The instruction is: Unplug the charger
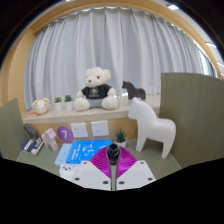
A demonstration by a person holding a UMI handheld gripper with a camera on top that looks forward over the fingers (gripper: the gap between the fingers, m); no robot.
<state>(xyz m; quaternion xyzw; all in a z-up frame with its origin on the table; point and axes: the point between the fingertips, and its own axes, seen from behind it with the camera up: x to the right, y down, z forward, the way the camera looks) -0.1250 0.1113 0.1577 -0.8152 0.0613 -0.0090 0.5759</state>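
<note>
Inspection, gripper view. Gripper low over the bench, fingers pointing fwd, pink pads showing on inner faces. A small dark object sits between the fingertips, approx. at the pad line; it looks like the charger or its plug, but ID is not certain. Contact w/ both pads cannot be confirmed, so finger state: cannot tell, whether clenched on it or merely about it.

Surroundings: blue sheet just ahead-left of the fingers, white horse figure ahead-right, small potted plant beyond the dark object. Further back, a teddy bear on the window ledge before the curtains; purple cup and white cards on the bench below the ledge.

Socket or power strip: not identifiable. Cable: none seen.

Progress, judged: early to mid. Gripper is at the presumed charger; no evidence the plug is out. Remaining: secure grip, pull free of the socket, clear away. Status: not complete.
</note>
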